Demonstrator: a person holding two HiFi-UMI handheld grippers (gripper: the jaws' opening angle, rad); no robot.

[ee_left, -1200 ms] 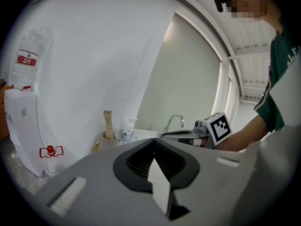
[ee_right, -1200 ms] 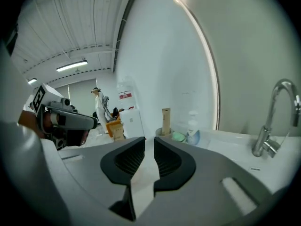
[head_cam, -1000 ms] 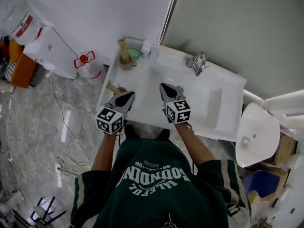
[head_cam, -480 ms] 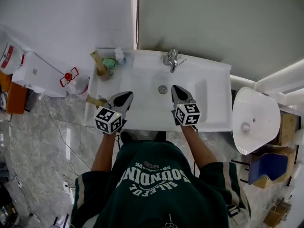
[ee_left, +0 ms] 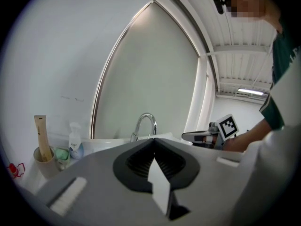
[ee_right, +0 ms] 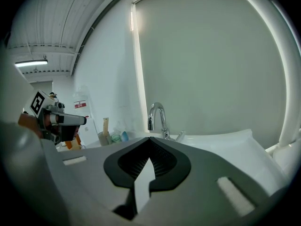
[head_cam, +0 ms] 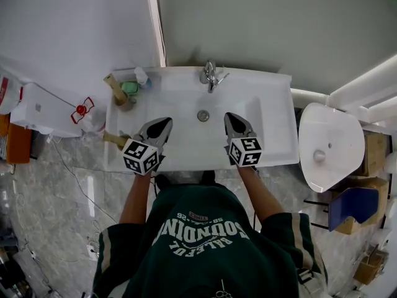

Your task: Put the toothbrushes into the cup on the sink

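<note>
The left gripper (head_cam: 161, 125) and right gripper (head_cam: 233, 118) are held over the sink (head_cam: 273, 123), jaws pressed together on nothing. A tan toothbrush (head_cam: 115, 139) lies beside the left gripper. Farther back, the cup (head_cam: 122, 99) is seen in the left rear corner.

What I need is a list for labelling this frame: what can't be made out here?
Tan object at the sink's left front edge: head view, too small to name, one end behind the left gripper.
Cup's inside: left gripper view, hidden by its rim.
Bottle label: too small in every view.
Basin: both gripper views, blocked by each gripper's own body.
</note>
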